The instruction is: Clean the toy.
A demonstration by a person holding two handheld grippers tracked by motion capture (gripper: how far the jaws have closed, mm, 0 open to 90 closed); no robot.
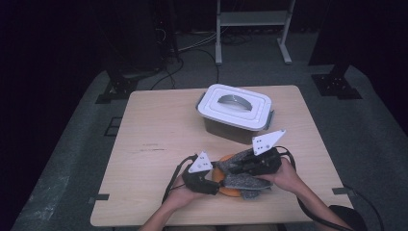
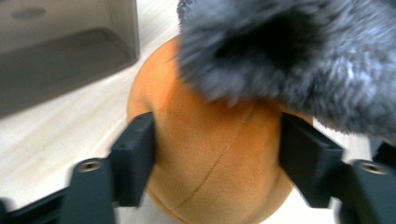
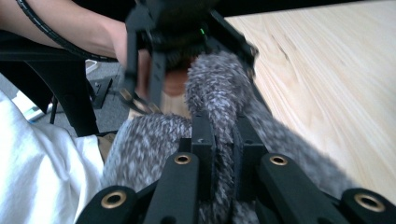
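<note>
Under grey fur (image 2: 289, 51), orange toy (image 2: 210, 154) half hidden.

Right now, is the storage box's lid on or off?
On. The white lid sits flat on the storage box, handle down.

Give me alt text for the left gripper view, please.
The left hand-held gripper has its black jaws on either side of an orange plush ball, with grey fuzzy fabric draped over the ball's top. A grey plastic container stands on the pale wooden table behind.
</note>
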